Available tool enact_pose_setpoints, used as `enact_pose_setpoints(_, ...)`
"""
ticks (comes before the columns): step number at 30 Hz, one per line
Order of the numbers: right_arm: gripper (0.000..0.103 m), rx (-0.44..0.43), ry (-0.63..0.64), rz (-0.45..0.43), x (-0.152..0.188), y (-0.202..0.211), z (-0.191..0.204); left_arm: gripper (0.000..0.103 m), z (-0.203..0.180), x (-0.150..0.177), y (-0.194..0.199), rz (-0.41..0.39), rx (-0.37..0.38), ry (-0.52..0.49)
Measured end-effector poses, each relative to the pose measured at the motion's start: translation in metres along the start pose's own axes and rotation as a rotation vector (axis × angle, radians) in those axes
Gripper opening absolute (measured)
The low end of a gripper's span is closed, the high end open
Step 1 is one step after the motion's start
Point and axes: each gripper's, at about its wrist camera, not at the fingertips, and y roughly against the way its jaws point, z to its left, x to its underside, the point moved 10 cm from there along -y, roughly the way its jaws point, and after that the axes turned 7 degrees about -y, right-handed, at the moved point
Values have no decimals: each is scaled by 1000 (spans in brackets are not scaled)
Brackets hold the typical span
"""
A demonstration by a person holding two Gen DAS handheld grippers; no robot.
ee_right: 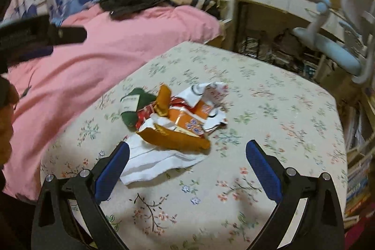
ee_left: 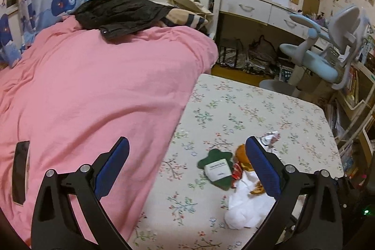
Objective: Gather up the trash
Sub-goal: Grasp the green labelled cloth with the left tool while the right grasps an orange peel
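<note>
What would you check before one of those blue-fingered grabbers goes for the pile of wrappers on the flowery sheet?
1. Right gripper open: ok, jaws stand wide with nothing between them.
2. Left gripper open: ok, also wide and holding nothing.
3. Trash pile in plain sight: ok, orange wrapper, white paper and green packet lie bunched on the floral sheet.
4. Right gripper lined up with the pile: ok, the white paper lies by its left finger.
5. Something to drop trash into: cannot tell, no bin or bag shows in either view.
6. Pink duvet clear of the pile: ok, it lies to the side.
</note>
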Motion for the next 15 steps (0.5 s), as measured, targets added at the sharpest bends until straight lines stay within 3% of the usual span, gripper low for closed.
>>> enact_pose_setpoints(11,95,-70,-3,88,2,-48,9,96,10,2,-19,55,-4,16)
enact_pose_setpoints(15,77,-129,-83,129,2,-55,4,96,10,7,-34,92,-17,-7)
